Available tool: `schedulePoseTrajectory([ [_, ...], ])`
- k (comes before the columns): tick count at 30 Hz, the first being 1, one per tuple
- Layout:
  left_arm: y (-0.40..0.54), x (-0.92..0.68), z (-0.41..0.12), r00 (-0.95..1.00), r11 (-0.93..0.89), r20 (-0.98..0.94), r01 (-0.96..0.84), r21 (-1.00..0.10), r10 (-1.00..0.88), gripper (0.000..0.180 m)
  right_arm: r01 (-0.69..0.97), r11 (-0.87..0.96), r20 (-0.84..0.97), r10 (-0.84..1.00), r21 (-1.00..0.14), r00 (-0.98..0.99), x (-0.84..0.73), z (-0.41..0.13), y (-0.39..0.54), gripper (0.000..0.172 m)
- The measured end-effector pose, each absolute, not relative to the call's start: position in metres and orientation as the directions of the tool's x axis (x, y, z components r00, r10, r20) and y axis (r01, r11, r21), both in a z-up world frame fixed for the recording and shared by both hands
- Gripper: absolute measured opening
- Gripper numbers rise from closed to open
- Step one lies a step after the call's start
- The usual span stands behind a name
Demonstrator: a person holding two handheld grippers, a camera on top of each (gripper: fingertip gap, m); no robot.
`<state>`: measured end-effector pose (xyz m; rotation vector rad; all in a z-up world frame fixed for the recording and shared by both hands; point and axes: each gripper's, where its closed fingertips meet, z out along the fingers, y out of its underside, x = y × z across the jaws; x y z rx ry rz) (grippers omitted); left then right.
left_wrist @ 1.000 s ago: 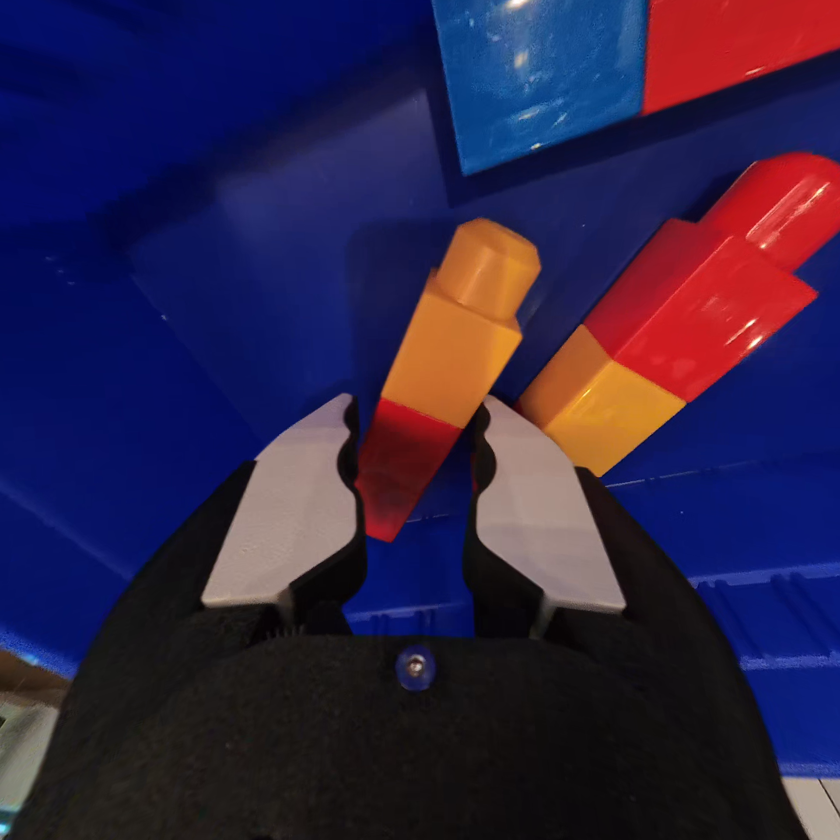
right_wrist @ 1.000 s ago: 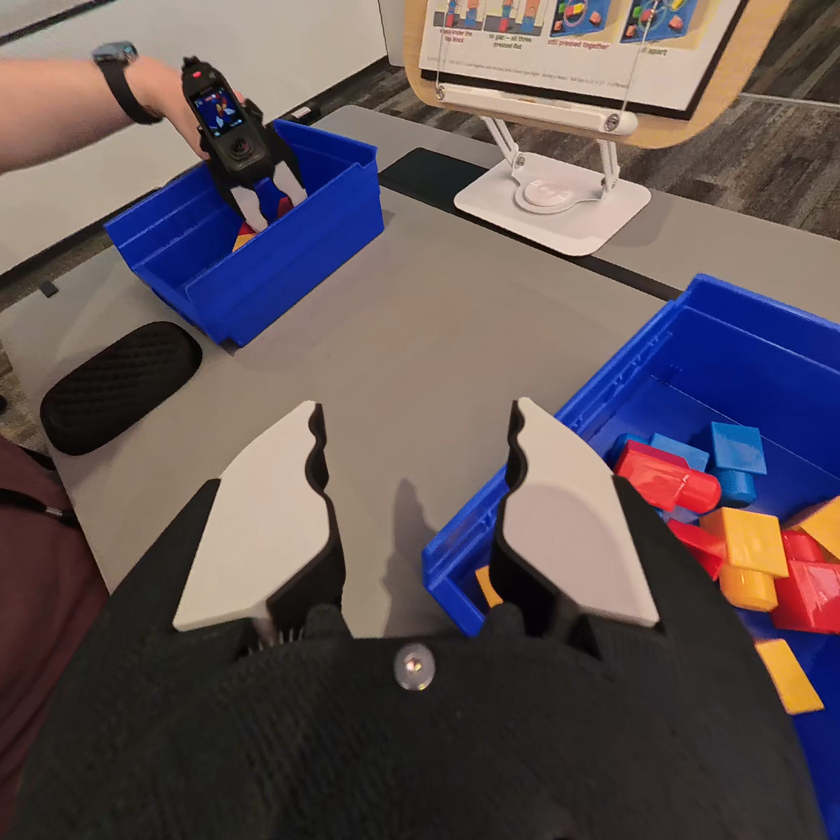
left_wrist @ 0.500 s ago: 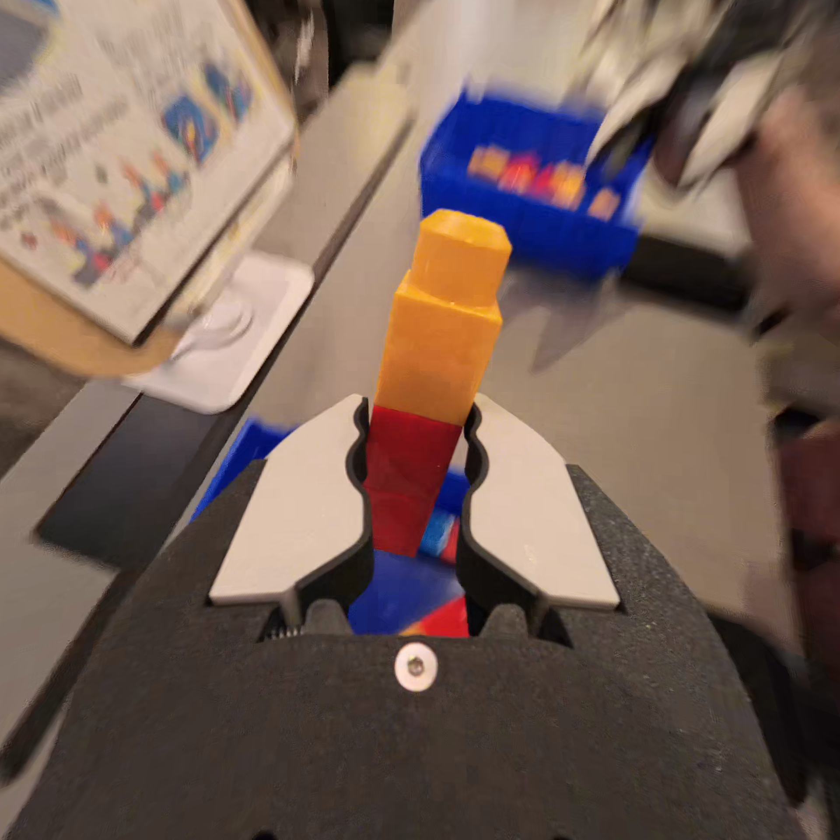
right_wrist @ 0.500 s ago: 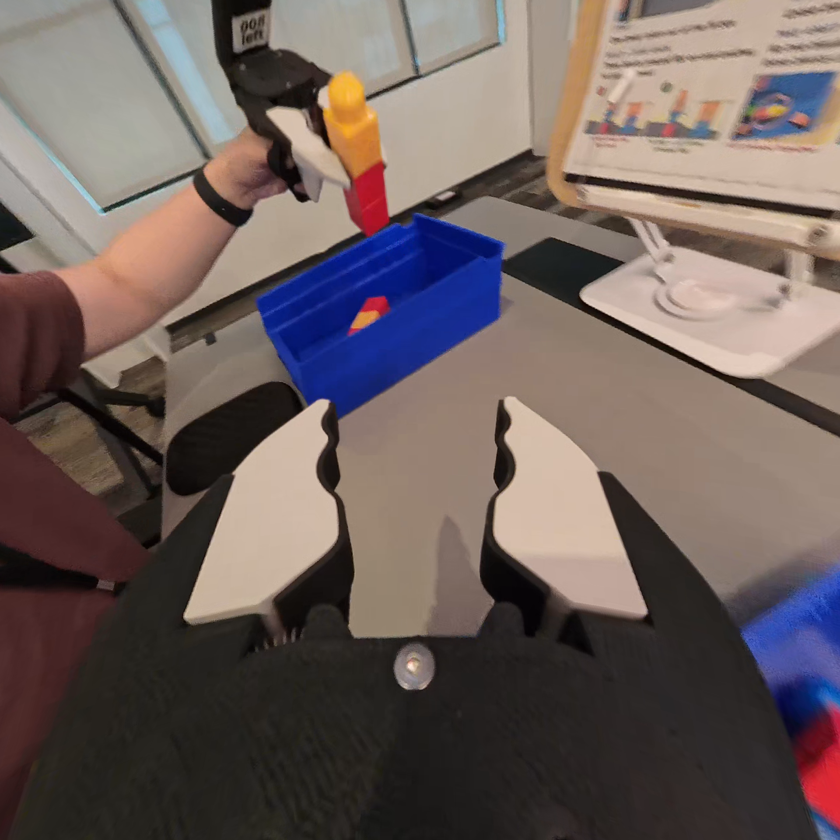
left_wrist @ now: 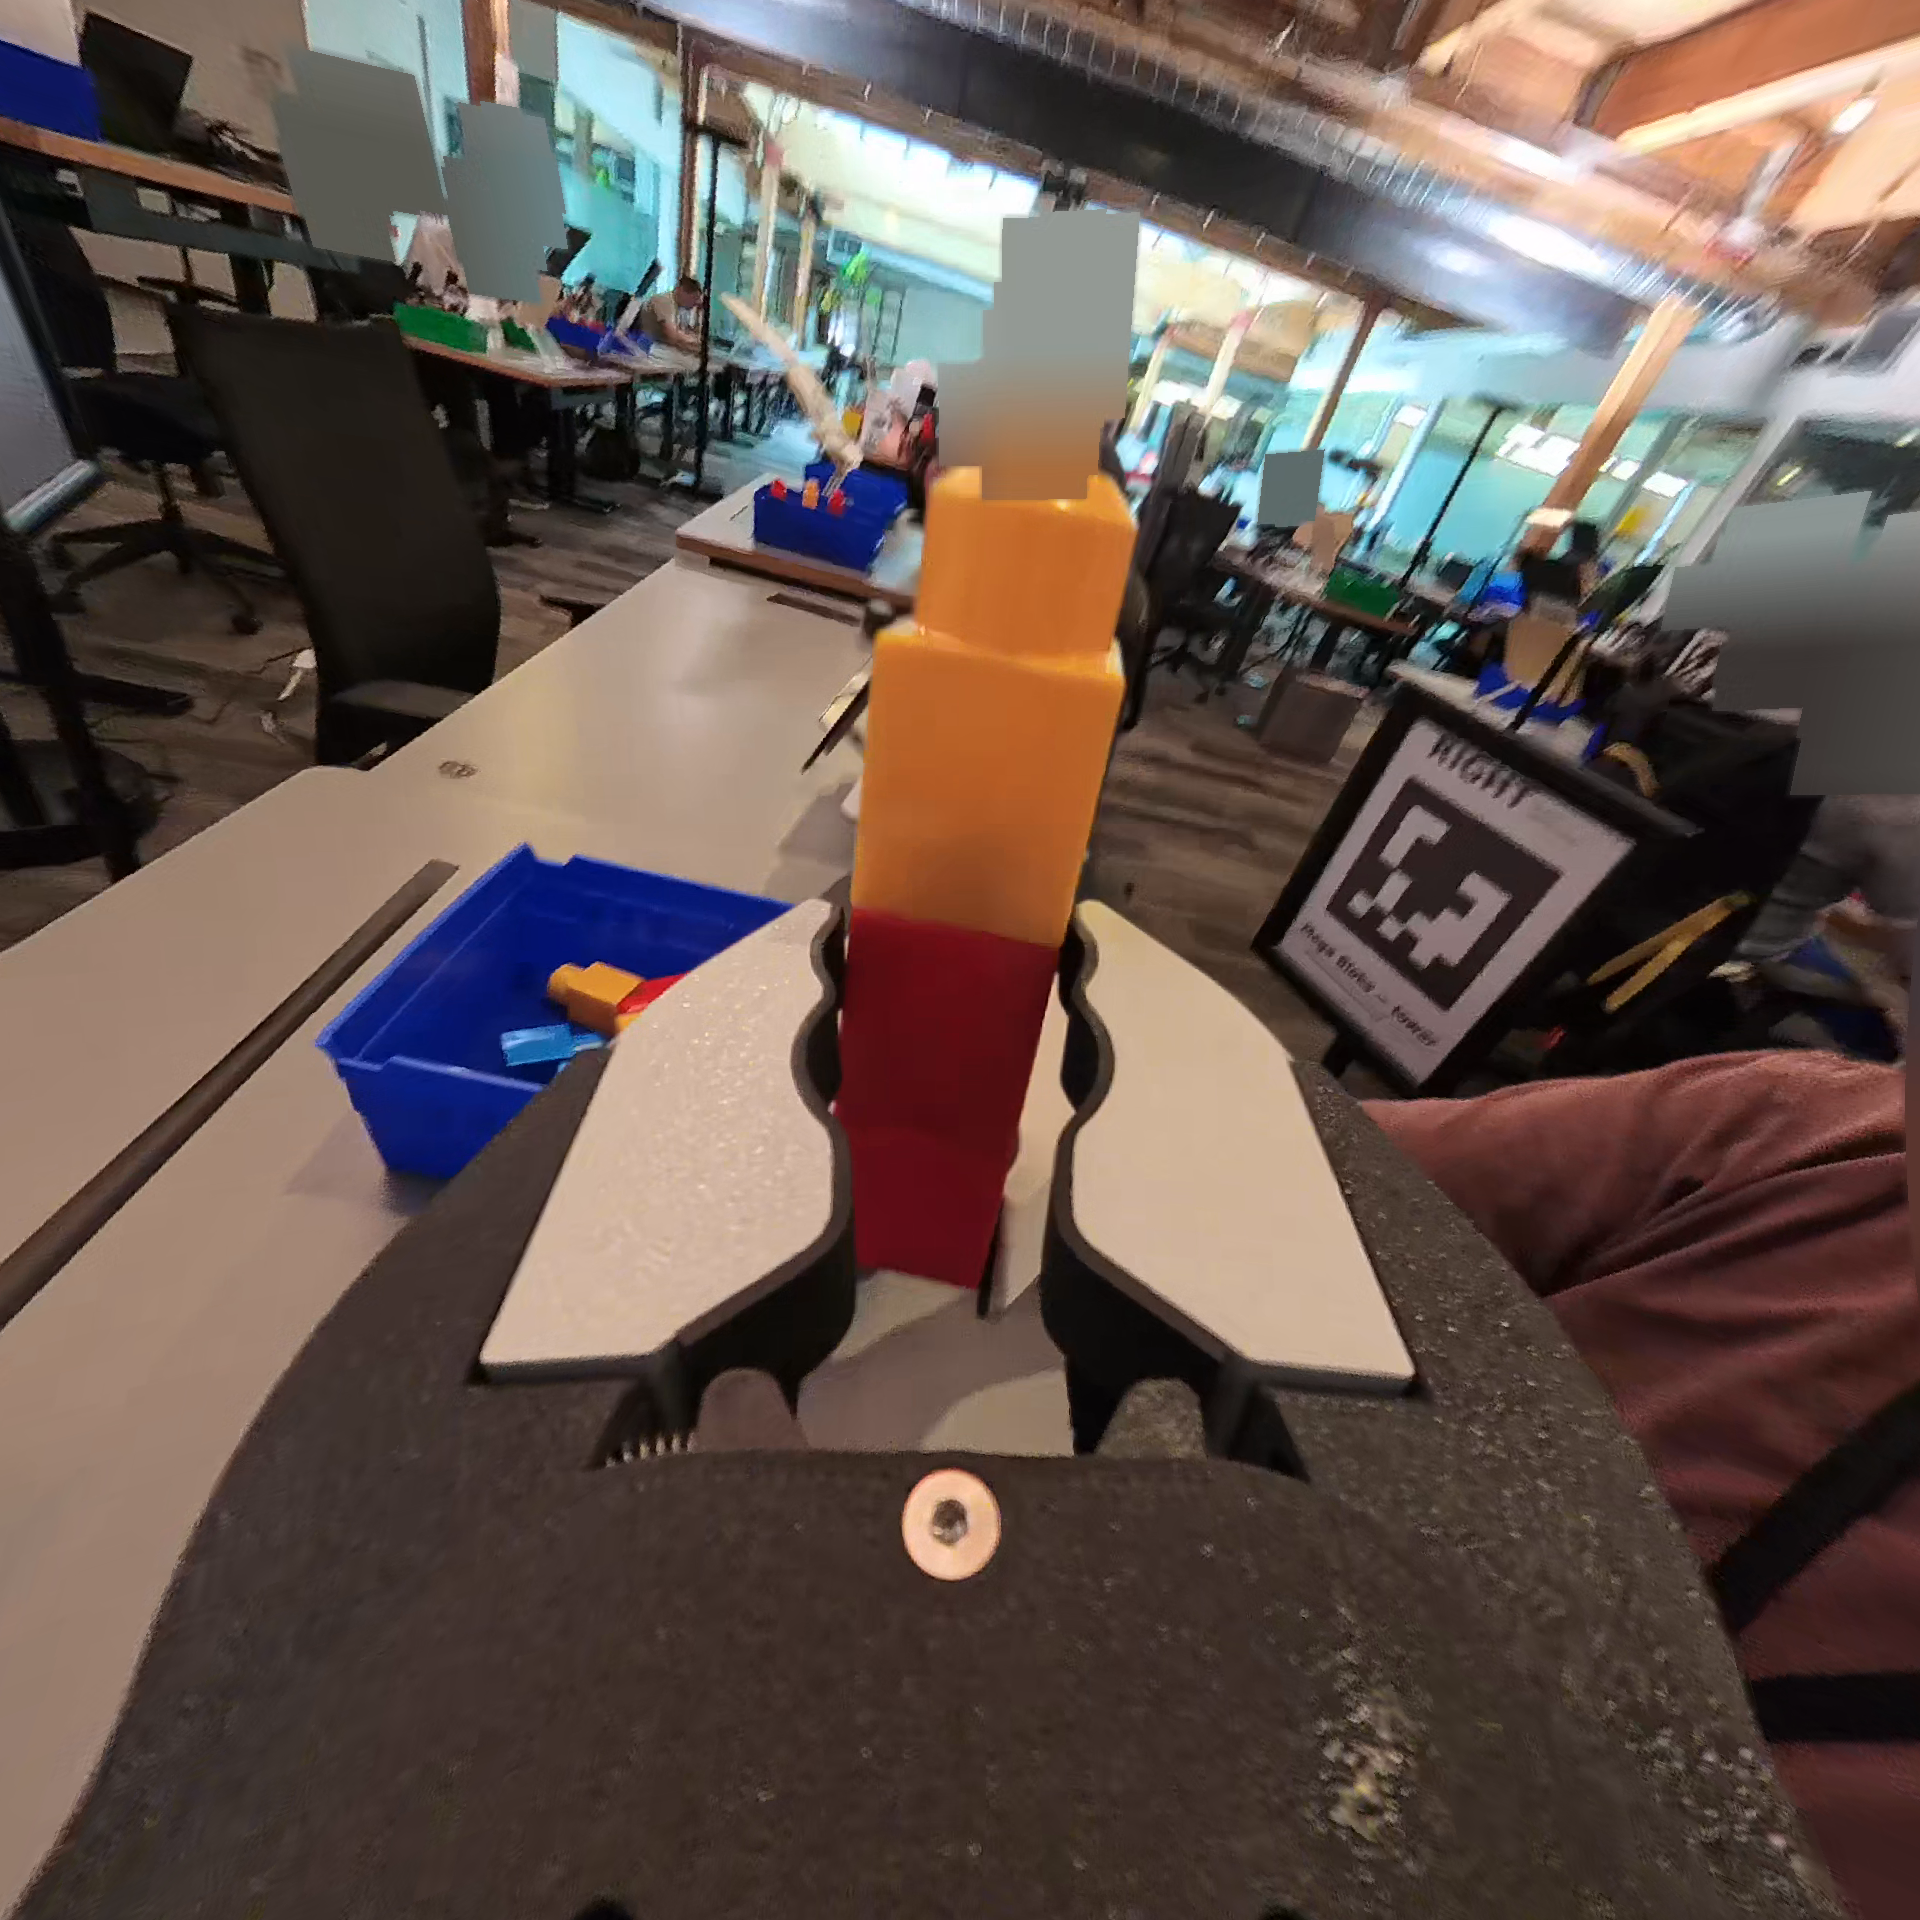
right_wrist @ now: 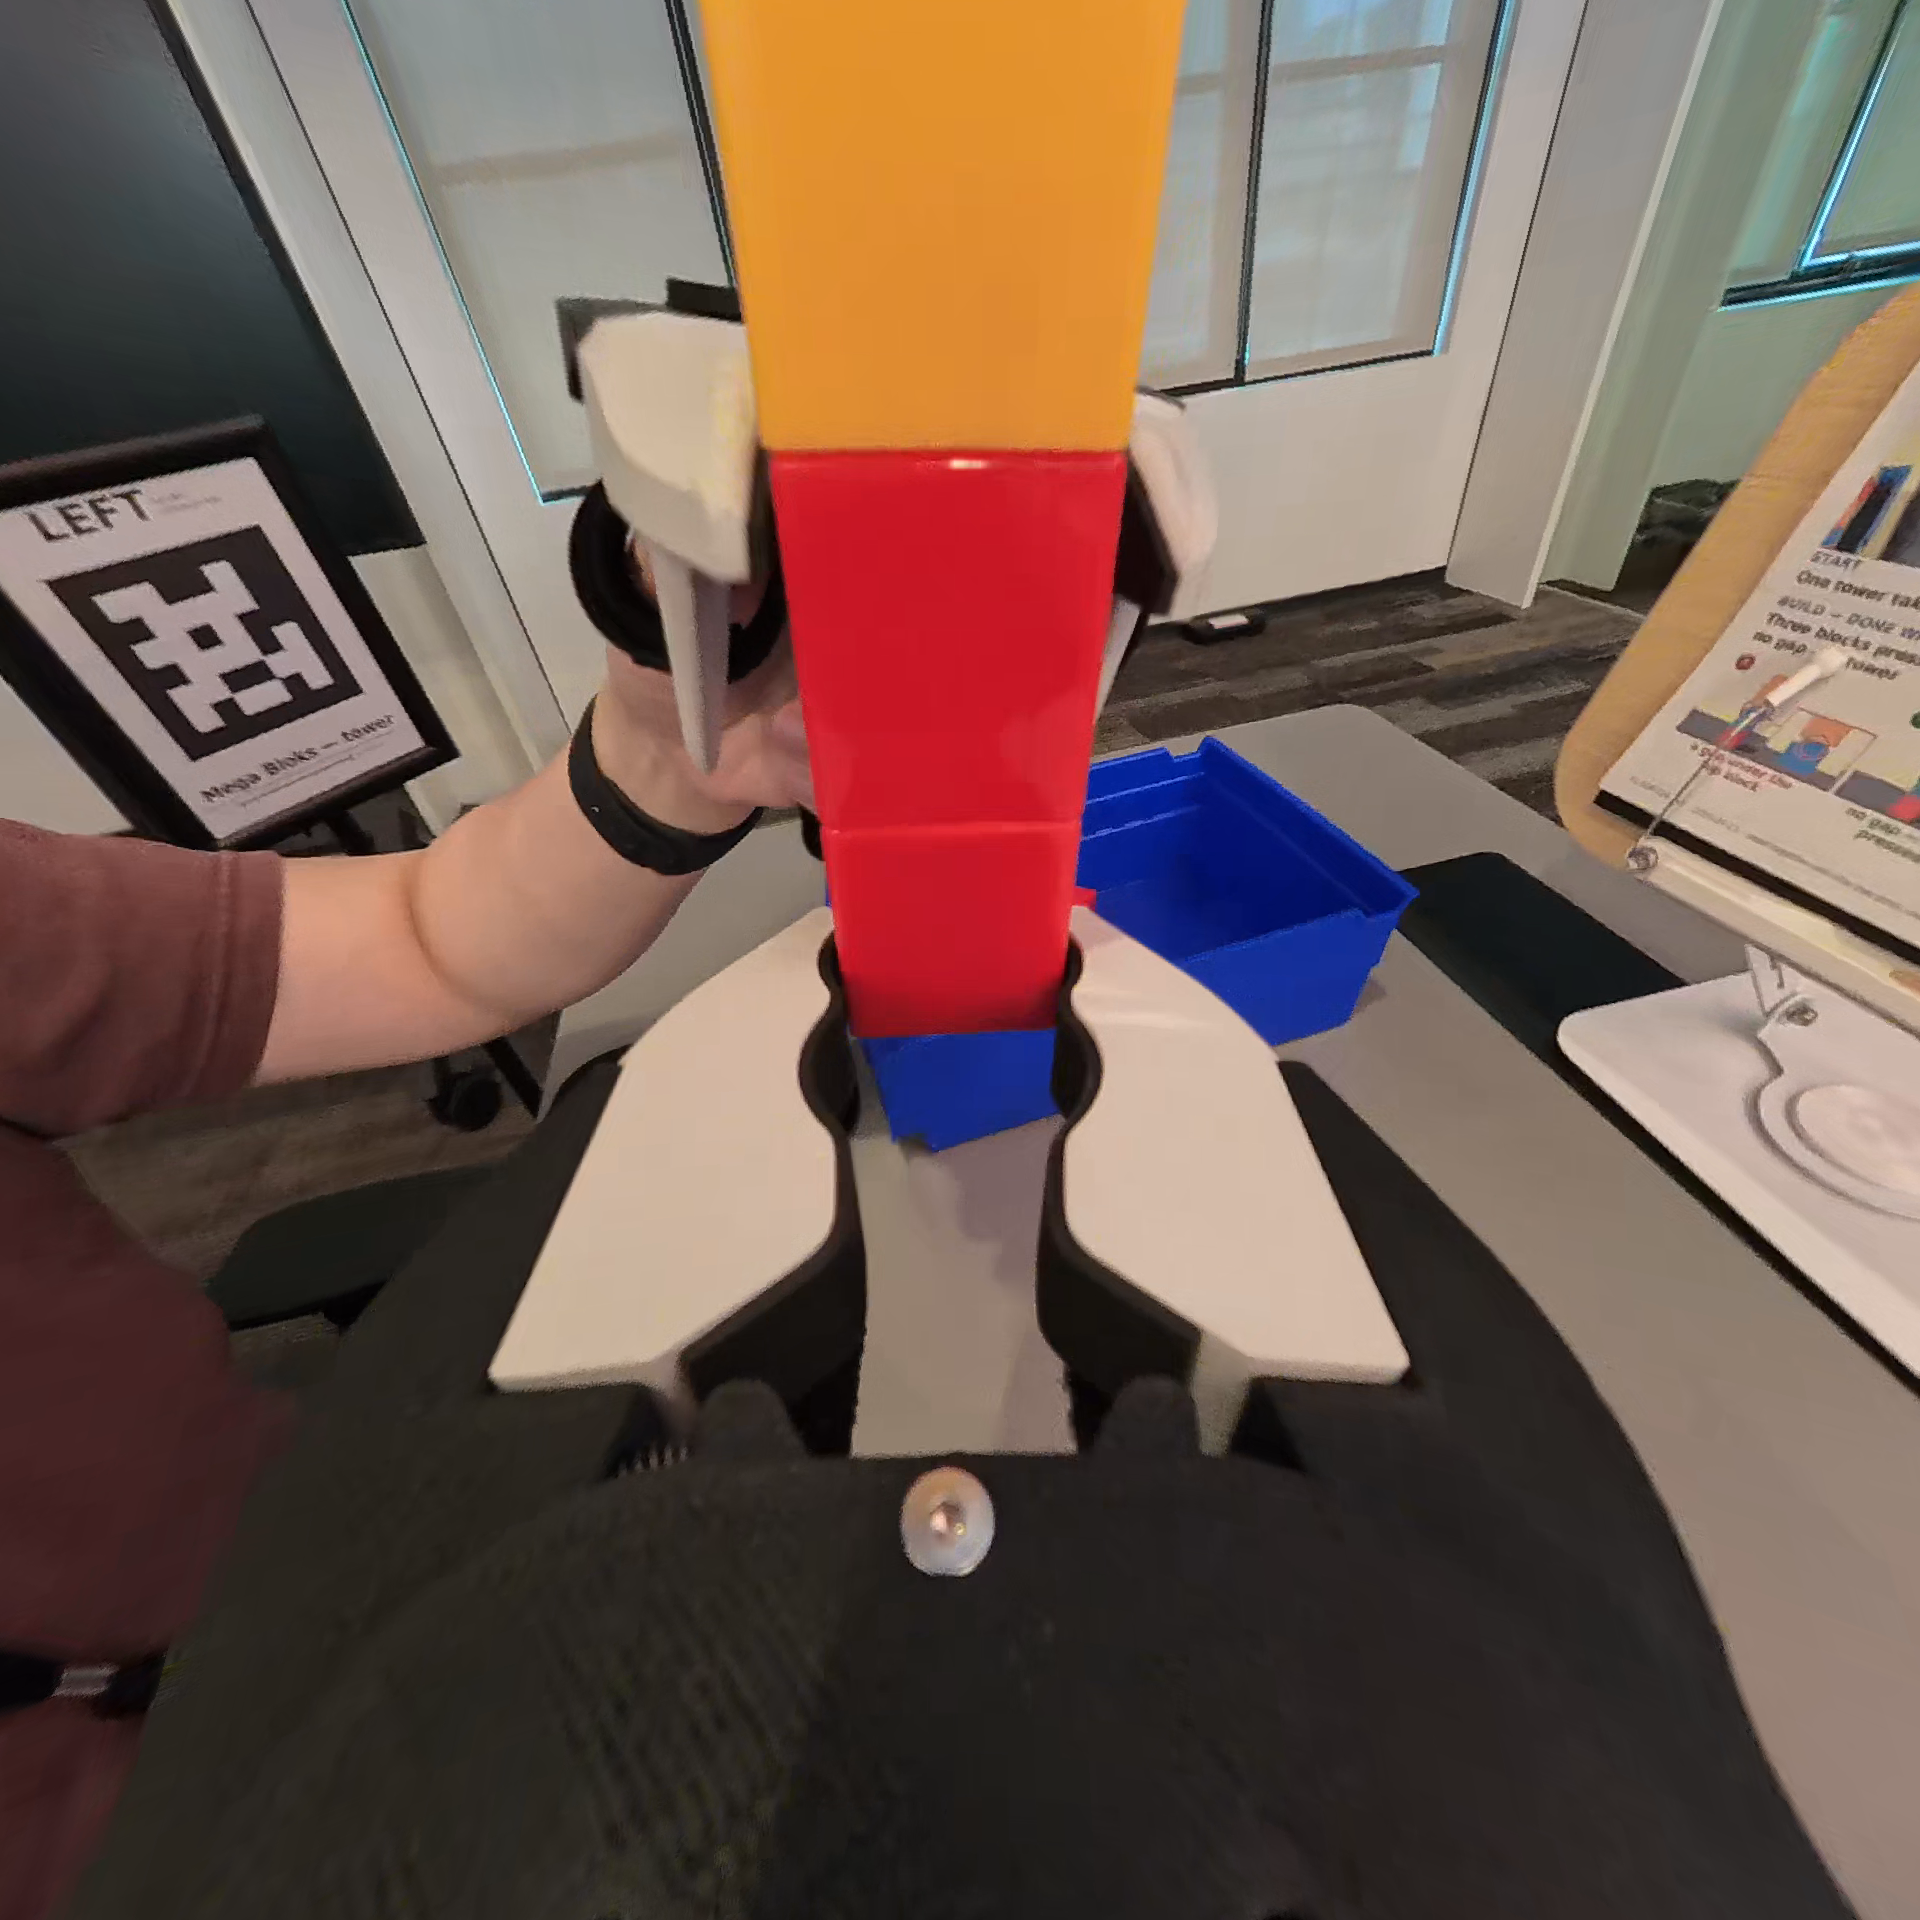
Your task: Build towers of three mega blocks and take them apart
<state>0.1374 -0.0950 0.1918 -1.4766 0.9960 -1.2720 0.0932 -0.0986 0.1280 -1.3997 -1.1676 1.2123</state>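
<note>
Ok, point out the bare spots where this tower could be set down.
Free: the grey tabletop between the near-empty blue bin and the white stand base, and the long stretch left of the other blue bin. Crowded: that bin, which holds loose blocks.

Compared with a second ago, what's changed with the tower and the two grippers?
The left gripper lifted the tower out of the blue bin and swung it toward the right gripper, whose fingers, wide open before, have closed on the bottom red block. The left's grip on the middle red block is unchanged.
</note>
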Motion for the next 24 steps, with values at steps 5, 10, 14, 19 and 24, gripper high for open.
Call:
schedulePoseTrajectory([
  [5,-0.097,0.178,0.171,0.166,-0.2,0.177,-0.135,-0.97,-0.97,0.038,0.077,-0.173,-0.17,0.984,-0.982,0.048,0.131,0.126,-0.102,0.035],
  [10,-0.095,0.208,0.177,0.099,-0.269,0.262,-0.06,-0.961,-0.96,0.036,0.031,-0.204,-0.201,0.977,-0.979,0.073,0.167,0.131,-0.101,0.034],
  [14,-0.078,0.2,0.229,0.047,-0.287,0.311,0.269,-0.919,-0.949,0.036,0.21,-0.239,-0.204,0.963,-0.948,0.176,0.189,0.082,-0.097,0.034],
  [19,-0.067,0.217,0.203,0.122,-0.244,0.244,0.012,-0.97,-0.962,0.036,0.236,-0.451,-0.224,0.752,-0.861,0.62,0.299,0.015,-0.014,0.035],
  [24,-0.073,0.237,0.169,0.089,-0.279,0.272,-0.08,-0.957,-0.958,0.037,0.18,-0.589,-0.191,0.511,-0.788,0.838,0.379,-0.039,0.035,0.046],
])
